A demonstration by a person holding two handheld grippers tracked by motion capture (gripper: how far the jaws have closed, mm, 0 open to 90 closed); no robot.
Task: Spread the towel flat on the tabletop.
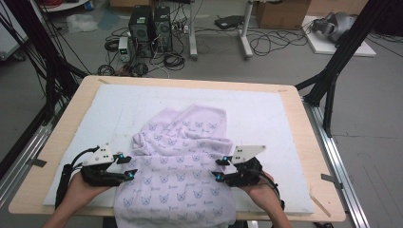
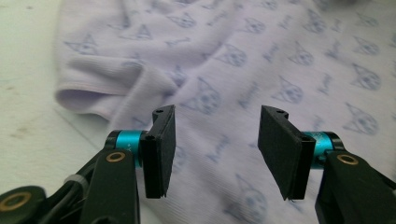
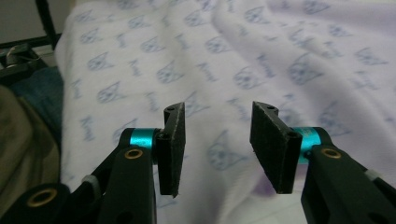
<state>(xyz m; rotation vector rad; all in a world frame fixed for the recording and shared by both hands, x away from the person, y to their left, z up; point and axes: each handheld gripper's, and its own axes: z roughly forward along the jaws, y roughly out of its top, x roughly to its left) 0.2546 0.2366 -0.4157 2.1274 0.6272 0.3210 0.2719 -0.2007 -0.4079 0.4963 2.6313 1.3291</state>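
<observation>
A pale lilac garment (image 1: 183, 156) printed with small blue cat faces lies bunched on the white mat (image 1: 266, 114), its near end hanging over the table's front edge. My left gripper (image 1: 126, 167) sits at the garment's left side, jaws apart, nothing between the pads; in the left gripper view (image 2: 215, 149) the cloth (image 2: 261, 60) lies under and beyond the open jaws, with a rolled hem (image 2: 88, 95) at the left. My right gripper (image 1: 219, 169) rests at the garment's right side, open too; in the right gripper view (image 3: 217, 144) the fabric (image 3: 261, 60) spreads beneath it, untouched by the pads.
The wooden table (image 1: 309, 142) carries the white mat, with bare mat left, right and behind the garment. Black frame posts (image 1: 332, 71) flank the table. Computer towers (image 1: 149, 26), cables and cardboard boxes (image 1: 280, 12) stand on the floor beyond.
</observation>
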